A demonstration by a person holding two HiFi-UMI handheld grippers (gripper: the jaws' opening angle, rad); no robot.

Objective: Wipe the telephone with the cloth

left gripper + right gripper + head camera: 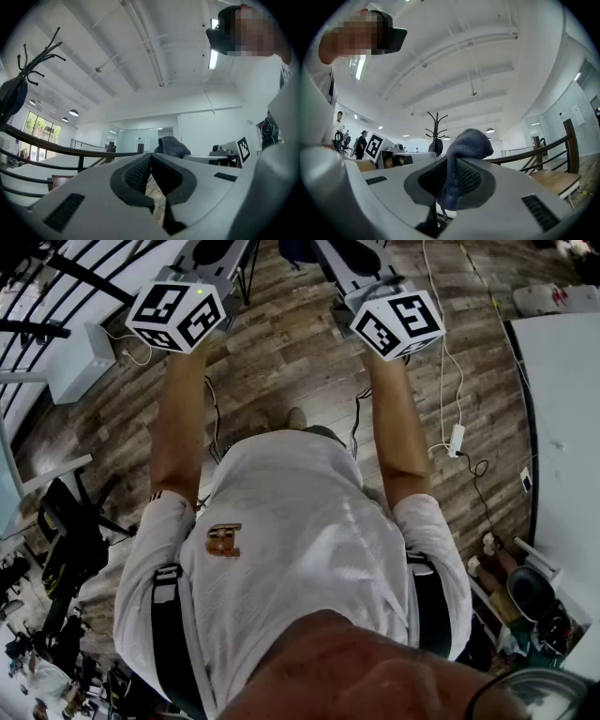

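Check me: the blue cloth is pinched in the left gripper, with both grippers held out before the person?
No, the blue cloth is pinched in the right gripper, as the right gripper view shows; the left gripper is shut on nothing. Both are held out before the person.

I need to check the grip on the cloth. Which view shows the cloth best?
The right gripper view: the blue cloth fills the middle, pinched between the right gripper's fingers. The left gripper view shows it only as a small distant lump. The head view shows too little to tell.
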